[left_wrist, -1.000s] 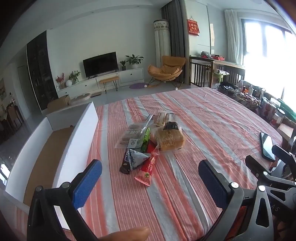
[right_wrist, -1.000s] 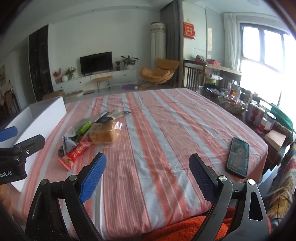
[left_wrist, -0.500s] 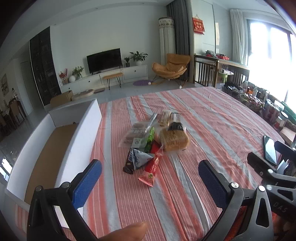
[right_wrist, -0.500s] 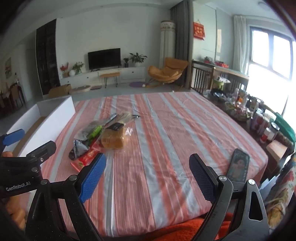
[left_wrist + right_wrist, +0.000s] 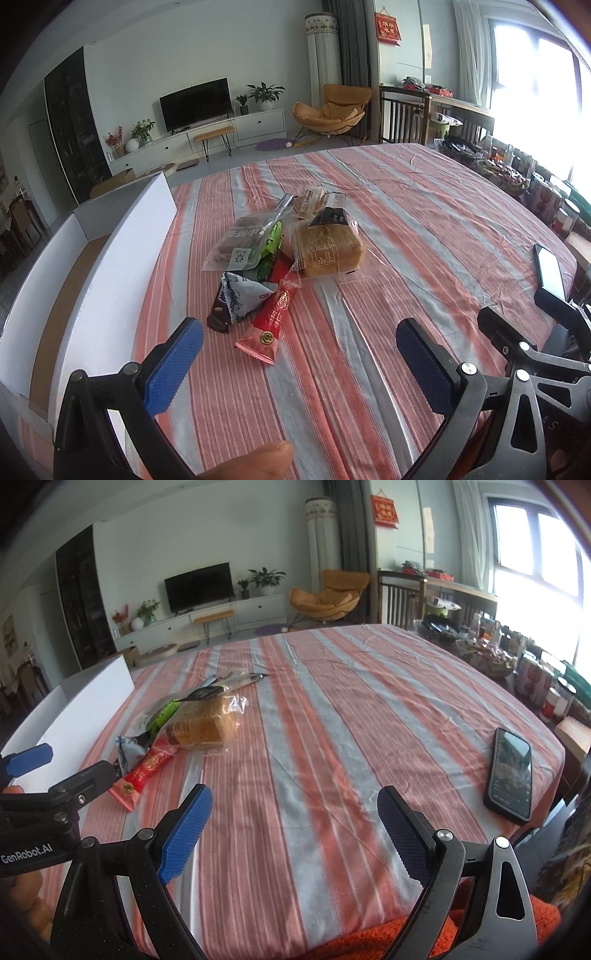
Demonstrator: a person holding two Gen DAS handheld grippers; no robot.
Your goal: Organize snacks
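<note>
1. My left gripper (image 5: 299, 354) is spread wide and empty, hovering above the striped worktop (image 5: 424, 229), just short of the snack pile.
2. My right gripper (image 5: 293, 829) is also spread, holding nothing, over bare cloth.
3. The snacks lie heaped mid-worktop: a red sachet (image 5: 271, 319) nearest me, a blue-white pouch (image 5: 240, 297) beside it, and a wrapped bread loaf (image 5: 325, 249) behind.
4. A white box (image 5: 122, 258) stands open to the pile's left.
5. A phone (image 5: 511, 771) lies near the right edge.

Snack pile (image 5: 284, 254) lies mid-table, box (image 5: 122, 258) to its left, phone (image 5: 511, 773) far right.
</note>
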